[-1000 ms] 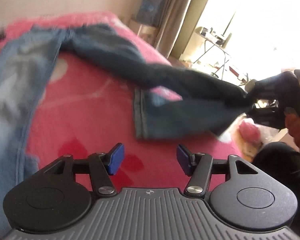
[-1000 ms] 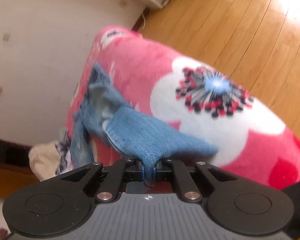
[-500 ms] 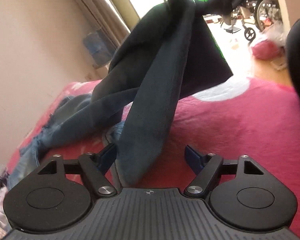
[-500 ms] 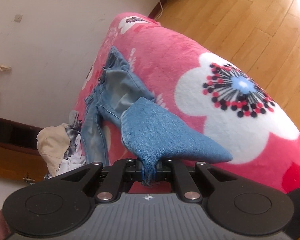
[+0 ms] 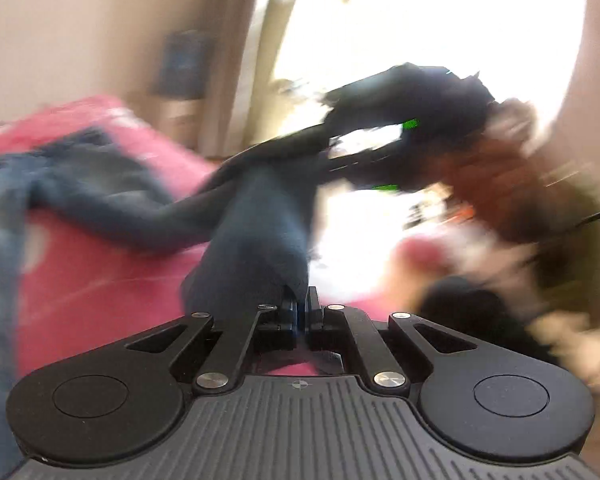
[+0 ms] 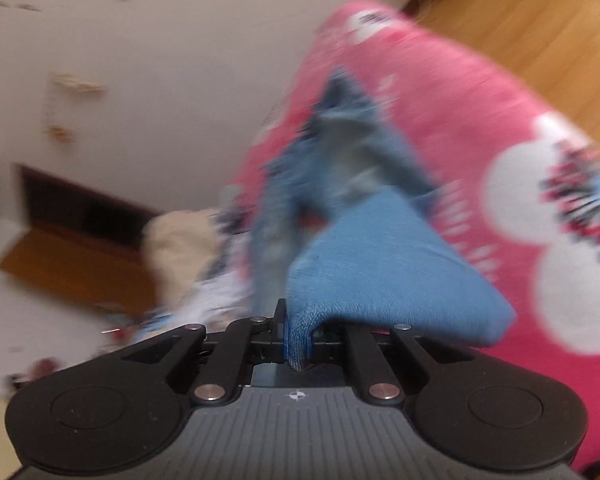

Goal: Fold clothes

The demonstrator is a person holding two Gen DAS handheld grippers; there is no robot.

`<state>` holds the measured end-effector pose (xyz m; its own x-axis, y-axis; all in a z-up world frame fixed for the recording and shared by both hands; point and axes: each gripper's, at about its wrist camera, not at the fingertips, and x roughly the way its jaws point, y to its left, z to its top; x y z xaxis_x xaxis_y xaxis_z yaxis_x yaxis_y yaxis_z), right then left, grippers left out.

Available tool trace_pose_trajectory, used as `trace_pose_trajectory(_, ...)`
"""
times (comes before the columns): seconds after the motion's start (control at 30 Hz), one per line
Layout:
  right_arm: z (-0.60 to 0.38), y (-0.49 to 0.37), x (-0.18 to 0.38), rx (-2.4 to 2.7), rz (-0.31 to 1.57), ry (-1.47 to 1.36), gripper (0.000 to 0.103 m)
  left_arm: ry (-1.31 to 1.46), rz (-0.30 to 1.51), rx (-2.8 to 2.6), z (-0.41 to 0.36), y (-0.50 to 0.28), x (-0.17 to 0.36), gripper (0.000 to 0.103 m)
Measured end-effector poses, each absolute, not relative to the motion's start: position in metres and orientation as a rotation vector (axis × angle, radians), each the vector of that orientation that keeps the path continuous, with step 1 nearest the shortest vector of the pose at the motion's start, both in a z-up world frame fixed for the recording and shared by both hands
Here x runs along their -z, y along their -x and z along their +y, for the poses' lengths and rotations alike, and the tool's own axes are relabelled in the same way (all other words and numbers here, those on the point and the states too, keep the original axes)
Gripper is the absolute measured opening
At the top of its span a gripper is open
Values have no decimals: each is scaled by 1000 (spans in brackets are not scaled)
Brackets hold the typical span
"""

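A pair of blue jeans [image 5: 112, 196] lies across a pink flowered blanket [image 5: 88, 280] on a bed. In the left wrist view my left gripper [image 5: 300, 312] is shut on the hem of one jeans leg [image 5: 260, 248], lifted off the blanket. The other gripper [image 5: 404, 136] shows beyond, holding the same leg. In the right wrist view my right gripper [image 6: 298, 344] is shut on the jeans leg [image 6: 380, 276], with the rest of the jeans [image 6: 340, 148] trailing over the blanket [image 6: 460, 112]. Both views are motion-blurred.
A pile of other clothes [image 6: 188, 248] lies at the bed's far end by the wall. A wooden floor [image 6: 540, 28] runs beside the bed. A bright window with a curtain [image 5: 256, 56] and a person's hand [image 5: 500, 184] are on the right.
My left gripper was open, with the jeans leg hanging between its fingers half a second ago. It has now shut on the hem. The right gripper kept its grip and swung.
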<state>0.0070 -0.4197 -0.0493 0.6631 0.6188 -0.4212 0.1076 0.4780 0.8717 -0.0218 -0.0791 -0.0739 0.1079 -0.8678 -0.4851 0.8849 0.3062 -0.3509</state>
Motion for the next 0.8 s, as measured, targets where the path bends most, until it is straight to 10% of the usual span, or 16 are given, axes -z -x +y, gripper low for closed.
trace_pose_trajectory(0.37, -413, 40, 109, -252, 1194, -1028, 12, -124, 917, 1622, -137, 78, 109, 1)
trace_pose_trajectory(0.5, -422, 55, 86, -176, 1171, -848, 48, -294, 903, 1659, -150, 97, 121, 3)
trace_pose_trajectory(0.8, -377, 45, 41, -59, 1020, -173, 48, -187, 961, 1568, -143, 83, 126, 37)
